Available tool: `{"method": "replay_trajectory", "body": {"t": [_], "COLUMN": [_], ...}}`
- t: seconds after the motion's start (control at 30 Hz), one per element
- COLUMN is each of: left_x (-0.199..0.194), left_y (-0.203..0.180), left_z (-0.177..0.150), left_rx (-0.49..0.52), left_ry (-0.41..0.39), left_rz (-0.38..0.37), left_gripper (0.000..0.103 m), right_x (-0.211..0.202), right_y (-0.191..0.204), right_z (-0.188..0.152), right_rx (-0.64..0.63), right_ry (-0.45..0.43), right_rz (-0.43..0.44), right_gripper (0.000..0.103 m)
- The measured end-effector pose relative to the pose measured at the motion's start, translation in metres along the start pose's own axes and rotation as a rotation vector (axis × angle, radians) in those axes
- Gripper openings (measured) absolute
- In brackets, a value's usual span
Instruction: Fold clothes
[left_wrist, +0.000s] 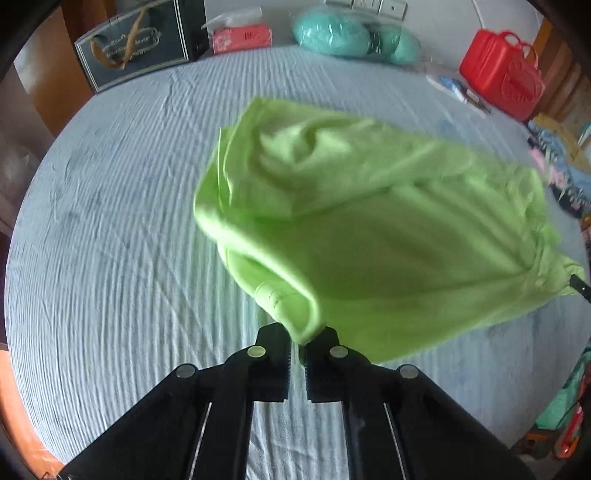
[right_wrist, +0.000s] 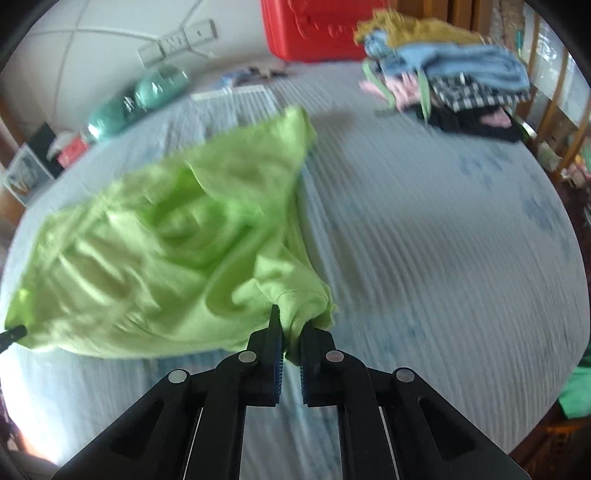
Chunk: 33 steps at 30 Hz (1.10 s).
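Lime-green knit fabric fills the middle of both views: a green garment (left_wrist: 369, 229) is stretched between the two grippers above a bed sheet (left_wrist: 110, 240) of pale blue ribbed cloth.

In the left wrist view, a dark gift bag (left_wrist: 136, 40) with ribbon handles stands at the far left edge of the bed, with a pink tissue pack (left_wrist: 242, 37) just to its right. Further right lie two teal bundles (left_wrist: 351, 35) wrapped in clear plastic, and at the far right stands a red plastic case (left_wrist: 502, 74). Near the camera, the left gripper (left_wrist: 297, 345) has its jaws together, clamped on a hemmed corner of the garment, which bulges away up and to the right. At the right border the dark tip of the other gripper shows at the garment's opposite corner.

In the right wrist view, which is motion-blurred, the garment (right_wrist: 166, 251) spreads to the left. The right gripper (right_wrist: 291, 341) is pinched closed on a bunched, hemmed corner at the garment's near right end. To the right the sheet lies bare, and at the far right sits a pile of clothes (right_wrist: 450, 74) in yellow, blue, pink, checked and black. Behind it is the red case (right_wrist: 314, 29).
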<state>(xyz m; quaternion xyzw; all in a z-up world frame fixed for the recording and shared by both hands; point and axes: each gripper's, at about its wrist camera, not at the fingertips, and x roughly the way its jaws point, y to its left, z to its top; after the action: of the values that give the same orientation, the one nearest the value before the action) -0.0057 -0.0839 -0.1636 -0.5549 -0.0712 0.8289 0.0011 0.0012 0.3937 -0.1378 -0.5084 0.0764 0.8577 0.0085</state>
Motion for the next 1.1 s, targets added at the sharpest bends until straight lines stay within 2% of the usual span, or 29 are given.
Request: {"method": "replay_trajectory", "body": {"t": [0.1, 0.17, 0.27, 0.37, 0.43, 0.5, 0.53, 0.57, 0.67, 0.7, 0.73, 0.8, 0.87, 0.97, 1.1], "left_x": [-0.009, -0.003, 0.016, 0.049, 0.070, 0.079, 0.077, 0.076, 0.052, 0.045, 0.037, 0.024, 0.021, 0.034, 0.058], "left_y": [0.008, 0.007, 0.010, 0.016, 0.019, 0.024, 0.025, 0.025, 0.028, 0.030, 0.033, 0.037, 0.040, 0.040, 0.035], "left_z": [0.039, 0.066, 0.107, 0.153, 0.169, 0.177, 0.179, 0.182, 0.183, 0.182, 0.180, 0.176, 0.171, 0.159, 0.138], "left_rx": [-0.034, -0.042, -0.072, -0.134, -0.175, -0.202, -0.201, -0.200, -0.186, -0.185, -0.187, -0.187, -0.182, -0.152, -0.114], "left_ry": [-0.024, -0.035, -0.021, 0.029, 0.069, 0.100, 0.094, 0.087, -0.007, -0.033, -0.057, -0.092, -0.096, -0.069, -0.007], "left_rz": [-0.055, -0.061, -0.073, -0.099, -0.115, -0.116, -0.117, -0.118, -0.091, -0.085, -0.082, -0.067, -0.031, 0.035, 0.079], "left_gripper": [0.005, 0.005, 0.005, 0.005, 0.006, 0.006, 0.009, 0.011, 0.040, 0.058, 0.071, 0.076, 0.076, 0.076, 0.076], "right_x": [-0.004, 0.002, 0.021, 0.044, 0.066, 0.079, 0.081, 0.078, 0.066, 0.063, 0.061, 0.060, 0.059, 0.059, 0.061], "right_y": [0.003, 0.003, 0.003, 0.004, 0.007, 0.006, 0.005, 0.003, -0.005, -0.009, -0.014, -0.019, -0.023, -0.030, -0.029], "right_z": [0.029, 0.056, 0.099, 0.137, 0.160, 0.174, 0.178, 0.179, 0.176, 0.171, 0.164, 0.149, 0.134, 0.110, 0.095], "right_rx": [-0.001, 0.006, 0.018, 0.014, 0.005, 0.017, 0.027, 0.038, 0.074, 0.088, 0.103, 0.117, 0.128, 0.165, 0.190], "right_ry": [-0.025, -0.035, -0.033, -0.012, 0.023, 0.033, 0.028, 0.015, -0.031, -0.032, -0.026, -0.006, 0.015, 0.054, 0.079], "right_rz": [0.038, 0.058, 0.061, 0.061, 0.056, 0.023, 0.018, 0.022, 0.032, 0.037, 0.044, 0.043, 0.039, 0.059, 0.084], "right_gripper": [0.007, 0.006, 0.006, 0.006, 0.010, 0.026, 0.027, 0.027, 0.031, 0.031, 0.031, 0.031, 0.031, 0.031, 0.029]}}
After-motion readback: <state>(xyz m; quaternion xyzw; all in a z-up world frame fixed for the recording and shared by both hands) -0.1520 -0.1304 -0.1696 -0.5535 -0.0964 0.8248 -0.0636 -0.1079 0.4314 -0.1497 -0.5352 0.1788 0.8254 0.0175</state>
